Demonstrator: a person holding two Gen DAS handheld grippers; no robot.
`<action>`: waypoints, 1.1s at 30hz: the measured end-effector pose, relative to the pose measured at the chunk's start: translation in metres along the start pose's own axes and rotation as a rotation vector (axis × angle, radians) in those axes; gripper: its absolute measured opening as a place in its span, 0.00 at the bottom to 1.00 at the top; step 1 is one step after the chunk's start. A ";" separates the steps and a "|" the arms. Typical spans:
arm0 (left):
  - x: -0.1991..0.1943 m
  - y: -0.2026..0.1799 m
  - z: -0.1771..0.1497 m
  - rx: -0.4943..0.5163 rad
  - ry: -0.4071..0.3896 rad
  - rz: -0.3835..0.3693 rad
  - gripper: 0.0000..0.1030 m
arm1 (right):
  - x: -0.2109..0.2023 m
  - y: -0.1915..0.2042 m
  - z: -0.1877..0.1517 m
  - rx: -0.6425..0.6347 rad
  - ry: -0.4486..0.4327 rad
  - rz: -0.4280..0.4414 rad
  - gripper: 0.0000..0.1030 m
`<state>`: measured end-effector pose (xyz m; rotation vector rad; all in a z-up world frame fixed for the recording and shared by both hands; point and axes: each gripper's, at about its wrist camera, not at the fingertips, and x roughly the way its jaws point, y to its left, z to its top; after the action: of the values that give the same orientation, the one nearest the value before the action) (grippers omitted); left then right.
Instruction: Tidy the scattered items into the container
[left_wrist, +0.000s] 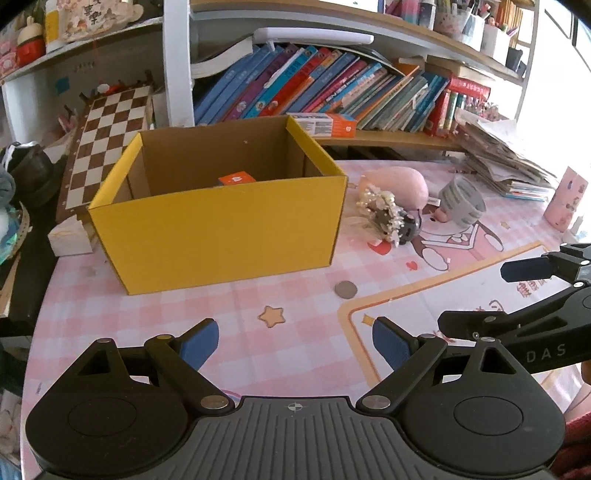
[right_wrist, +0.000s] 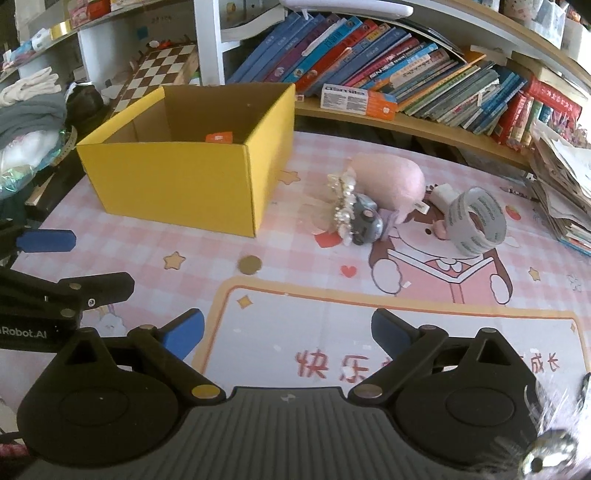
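An open yellow cardboard box (left_wrist: 221, 225) (right_wrist: 177, 181) stands on the pink table mat, with a small orange box (left_wrist: 236, 178) (right_wrist: 219, 137) inside it. To its right lie a pink plush toy (left_wrist: 397, 182) (right_wrist: 391, 177), a pearl hair piece on a small grey toy (left_wrist: 388, 216) (right_wrist: 354, 218), and a grey tape roll (left_wrist: 461, 201) (right_wrist: 476, 221). A coin (left_wrist: 346, 289) (right_wrist: 249, 264) lies in front of the box. My left gripper (left_wrist: 295, 341) hovers open before the box, nothing between its fingers. My right gripper (right_wrist: 288, 332) is open over the mat, short of the toys.
A shelf of leaning books (left_wrist: 332, 92) (right_wrist: 388, 66) runs behind the table. A chessboard (left_wrist: 107, 129) (right_wrist: 155, 74) leans at the back left. A paper stack (left_wrist: 506, 155) (right_wrist: 561, 177) sits at the right, a pink carton (left_wrist: 565, 199) near it. The other gripper shows at each view's edge.
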<state>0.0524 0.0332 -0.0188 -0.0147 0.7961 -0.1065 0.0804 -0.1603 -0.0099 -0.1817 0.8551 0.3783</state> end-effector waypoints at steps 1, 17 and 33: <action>0.001 -0.004 0.000 -0.001 0.002 0.003 0.90 | 0.000 -0.004 0.000 0.001 0.000 0.002 0.95; 0.018 -0.067 0.013 0.016 0.021 0.043 0.90 | -0.002 -0.071 -0.004 0.008 0.004 0.032 0.95; 0.043 -0.126 0.018 0.036 0.066 0.078 0.90 | 0.004 -0.135 -0.010 0.026 0.021 0.049 0.96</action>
<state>0.0838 -0.0971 -0.0297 0.0543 0.8593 -0.0478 0.1290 -0.2861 -0.0181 -0.1415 0.8858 0.4113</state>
